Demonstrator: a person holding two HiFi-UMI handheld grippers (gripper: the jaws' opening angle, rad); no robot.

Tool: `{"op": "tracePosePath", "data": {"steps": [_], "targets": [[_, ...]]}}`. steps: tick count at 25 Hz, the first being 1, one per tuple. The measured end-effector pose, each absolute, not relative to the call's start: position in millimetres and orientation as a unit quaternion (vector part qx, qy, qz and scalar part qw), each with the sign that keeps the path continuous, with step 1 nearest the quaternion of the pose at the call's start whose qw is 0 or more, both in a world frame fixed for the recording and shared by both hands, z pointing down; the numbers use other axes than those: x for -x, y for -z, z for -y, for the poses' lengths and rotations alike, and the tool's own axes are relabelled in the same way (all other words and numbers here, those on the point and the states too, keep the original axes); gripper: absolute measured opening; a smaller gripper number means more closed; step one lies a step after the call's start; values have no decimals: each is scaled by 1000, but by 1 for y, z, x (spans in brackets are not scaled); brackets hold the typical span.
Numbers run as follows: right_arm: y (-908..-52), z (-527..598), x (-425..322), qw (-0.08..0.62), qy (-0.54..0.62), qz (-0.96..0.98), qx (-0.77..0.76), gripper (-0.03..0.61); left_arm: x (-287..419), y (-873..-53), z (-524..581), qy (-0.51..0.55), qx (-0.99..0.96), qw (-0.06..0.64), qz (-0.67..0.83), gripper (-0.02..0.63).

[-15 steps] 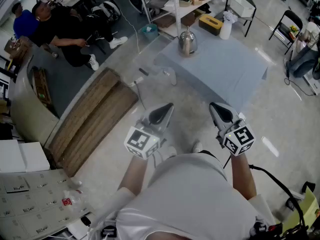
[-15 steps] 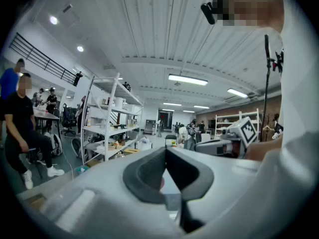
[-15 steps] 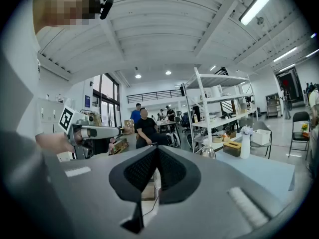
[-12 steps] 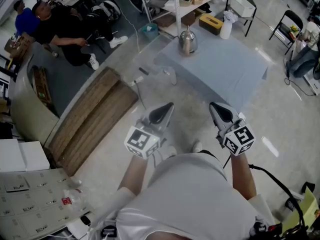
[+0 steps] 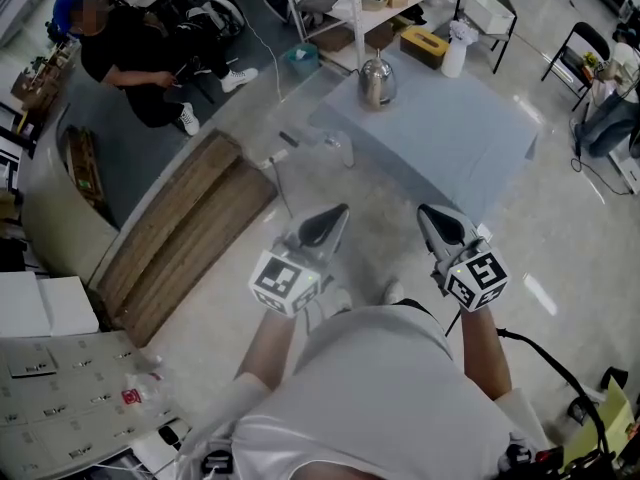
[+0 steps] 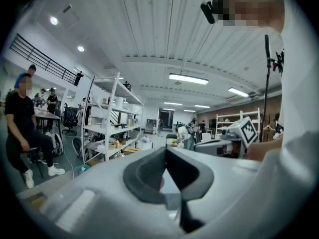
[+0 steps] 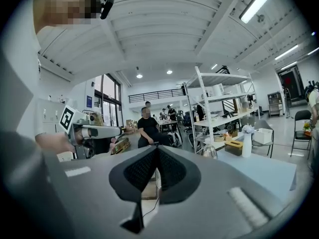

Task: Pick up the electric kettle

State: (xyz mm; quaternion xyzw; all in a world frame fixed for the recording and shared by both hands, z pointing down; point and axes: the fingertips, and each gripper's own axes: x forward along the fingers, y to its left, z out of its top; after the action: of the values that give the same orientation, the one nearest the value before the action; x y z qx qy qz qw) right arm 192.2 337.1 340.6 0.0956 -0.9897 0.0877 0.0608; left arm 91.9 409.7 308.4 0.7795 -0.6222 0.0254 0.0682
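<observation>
The left tongs [image 5: 331, 218] are sitting clenched, tip pressing on tip, with nothing caught between them. The right tongs [image 5: 431, 217] are squeezing fully closed in the same way, also empty. The two tongs are pointing roughly level, side by side and apart, out over the floor in front of the person's white shirt. Each is carrying one marker cube: the left marker cube [image 5: 285, 283] and the right marker cube [image 5: 477, 279] are both showing black-and-white square patterns, not letters.

One electric kettle [image 5: 376, 81], shiny metal and upright, is standing on the far left corner of the grey-blue table [image 5: 450, 143]. It is lying well ahead of both tongs, roughly between their two lines of aim, with bare floor separating it from them. In the right gripper view the electric kettle [image 7: 209, 152] is appearing just right of the closed tips.

Also along the table's far edge, one yellow tissue box [image 5: 421, 48] and one white bottle [image 5: 454, 56] are standing near each other, to the right of the kettle. One white shelf rack [image 5: 345, 8] is rising behind the table. One folding chair [image 5: 572, 48] is standing off to the right.

One person in black [image 5: 130, 58] is sitting at far left. Printed sheets [image 5: 55, 408] are lying at lower left, their writing too small to read.
</observation>
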Motion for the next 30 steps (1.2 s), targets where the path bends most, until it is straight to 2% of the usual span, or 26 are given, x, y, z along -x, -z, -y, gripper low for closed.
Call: {"op": "tracePosePath", "data": {"steps": [14,30], "targets": [[-348,-323,-222,56,-81,990,-97,5,-121,-314,-401,-23,-774,60,630,3],[-361,-295,-264,70,-68,993,-59,5,-169,-335,-373,-17,-759,85,645,3]]}}
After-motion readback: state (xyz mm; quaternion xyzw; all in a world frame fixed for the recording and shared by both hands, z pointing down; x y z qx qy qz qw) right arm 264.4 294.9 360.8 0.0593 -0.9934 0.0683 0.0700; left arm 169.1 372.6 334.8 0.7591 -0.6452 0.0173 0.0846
